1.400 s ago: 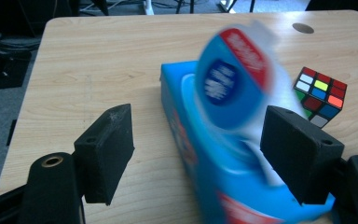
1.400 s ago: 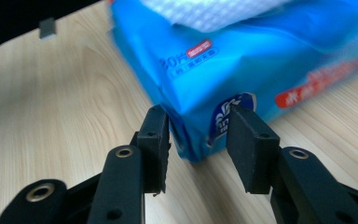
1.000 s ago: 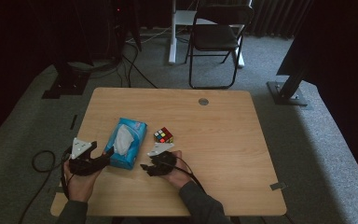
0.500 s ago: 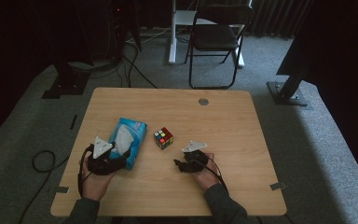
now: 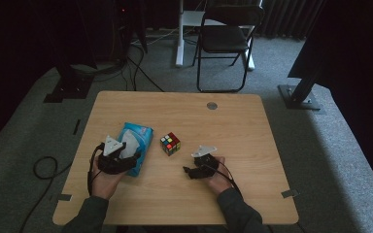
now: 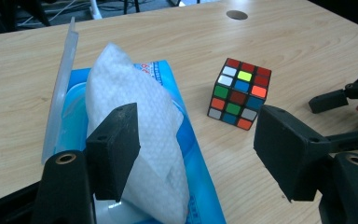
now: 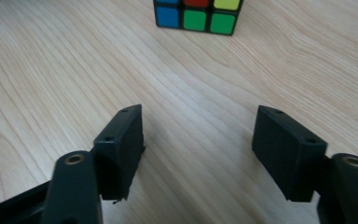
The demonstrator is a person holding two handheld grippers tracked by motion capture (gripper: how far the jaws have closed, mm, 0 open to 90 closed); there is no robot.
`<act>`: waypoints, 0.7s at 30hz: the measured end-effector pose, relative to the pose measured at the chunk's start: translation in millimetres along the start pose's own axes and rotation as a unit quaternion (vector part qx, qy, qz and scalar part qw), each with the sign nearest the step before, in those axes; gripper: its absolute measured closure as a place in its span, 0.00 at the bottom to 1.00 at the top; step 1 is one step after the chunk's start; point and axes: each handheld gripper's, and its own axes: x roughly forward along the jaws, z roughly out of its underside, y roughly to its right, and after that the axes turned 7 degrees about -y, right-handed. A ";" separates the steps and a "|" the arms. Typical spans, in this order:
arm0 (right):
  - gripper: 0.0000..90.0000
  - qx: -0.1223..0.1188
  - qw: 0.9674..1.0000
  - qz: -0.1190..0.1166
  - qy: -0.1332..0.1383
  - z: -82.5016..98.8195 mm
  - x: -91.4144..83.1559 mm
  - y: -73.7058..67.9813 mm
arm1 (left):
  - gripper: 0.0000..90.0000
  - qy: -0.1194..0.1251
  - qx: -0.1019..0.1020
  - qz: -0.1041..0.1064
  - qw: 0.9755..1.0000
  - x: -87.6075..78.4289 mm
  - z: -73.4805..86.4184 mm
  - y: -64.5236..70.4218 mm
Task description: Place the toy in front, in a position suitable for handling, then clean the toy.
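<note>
Right hand-held gripper (image 5: 188,171) low, jaws apart, facing cube (image 5: 170,143).

Blue wipes pack (image 5: 135,145), lid open — wipe protruding

High view overlooks table (image 5: 233,126); gripper views share the cube (image 6: 239,93).

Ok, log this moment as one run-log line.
left gripper: open, over wipes pack | right gripper: jaws just opening, nothing between them, short of cube | cube: alone on table
</note>
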 end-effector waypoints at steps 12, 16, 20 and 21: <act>0.28 -0.015 1.000 -0.013 0.011 3.2 1.6 18.8 | 0.35 -0.008 0.009 -0.018 1.000 5.8 -7.4 -7.5; 0.28 -0.010 1.000 -0.009 0.020 5.6 2.0 17.7 | 0.35 -0.009 0.012 -0.028 0.999 6.9 -10.0 -9.5; 0.28 -0.009 1.000 -0.007 0.021 5.8 1.9 17.3 | 0.35 -0.012 0.009 -0.042 0.999 9.4 -10.8 -14.1; 0.28 -0.008 1.000 -0.007 0.021 5.8 1.8 17.2 | 0.35 -0.013 0.009 -0.048 0.999 10.5 -10.7 -15.5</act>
